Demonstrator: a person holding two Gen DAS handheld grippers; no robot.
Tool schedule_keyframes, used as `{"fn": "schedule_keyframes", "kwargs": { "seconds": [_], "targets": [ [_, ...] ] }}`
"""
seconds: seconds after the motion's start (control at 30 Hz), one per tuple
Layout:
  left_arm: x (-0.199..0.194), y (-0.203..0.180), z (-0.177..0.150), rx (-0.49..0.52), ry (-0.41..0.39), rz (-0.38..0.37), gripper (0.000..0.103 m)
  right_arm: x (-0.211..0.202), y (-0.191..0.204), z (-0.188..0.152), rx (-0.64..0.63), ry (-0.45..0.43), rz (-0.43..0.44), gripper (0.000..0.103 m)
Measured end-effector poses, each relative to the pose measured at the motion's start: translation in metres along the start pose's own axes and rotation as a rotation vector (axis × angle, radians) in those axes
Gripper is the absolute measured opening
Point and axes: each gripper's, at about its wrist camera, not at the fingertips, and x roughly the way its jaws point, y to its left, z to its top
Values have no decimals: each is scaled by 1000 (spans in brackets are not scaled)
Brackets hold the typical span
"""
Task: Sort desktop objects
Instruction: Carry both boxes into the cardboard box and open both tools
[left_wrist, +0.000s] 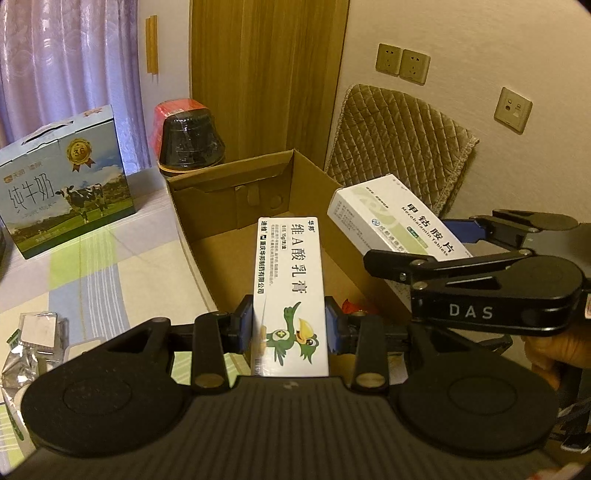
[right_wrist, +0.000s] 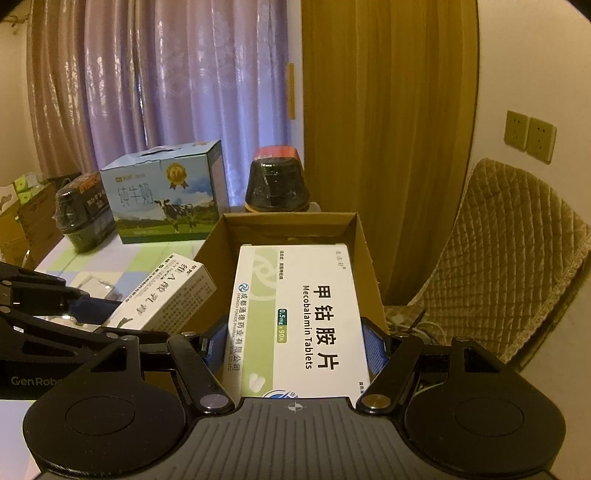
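Two medicine boxes, one per gripper: ointment box (left_wrist: 290, 291), tablet box (right_wrist: 299, 321).

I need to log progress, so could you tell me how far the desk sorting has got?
Little looks done: the cardboard box looks mostly empty. In hand: the left claw grips the narrow ointment carton, the right claw the Mecobalamin tablet box, both over the box. Left: dropping both in, then the foil packets on the tablecloth.

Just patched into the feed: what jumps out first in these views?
Each gripper clamps a white medicine box above the open cardboard box: the left gripper holds the narrow cream box, the right gripper the wider Mecobalamin tablets box. Behind, a blue milk carton stands on the checked tablecloth.
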Motion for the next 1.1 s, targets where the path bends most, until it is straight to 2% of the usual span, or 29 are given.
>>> {"fn": "schedule_keyframes", "kwargs": {
  "seconds": [0.43, 0.5, 1.1],
  "targets": [
    [21, 10, 8, -51, 0, -7, 34, 15, -14, 4, 34, 8, -16, 68],
    [19, 11, 8, -54, -7, 1, 37, 16, -15, 3, 40, 10, -16, 68],
    [-8, 28, -15, -91, -16, 36, 38, 17, -11, -1, 51, 27, -3, 68]
  ]
}}
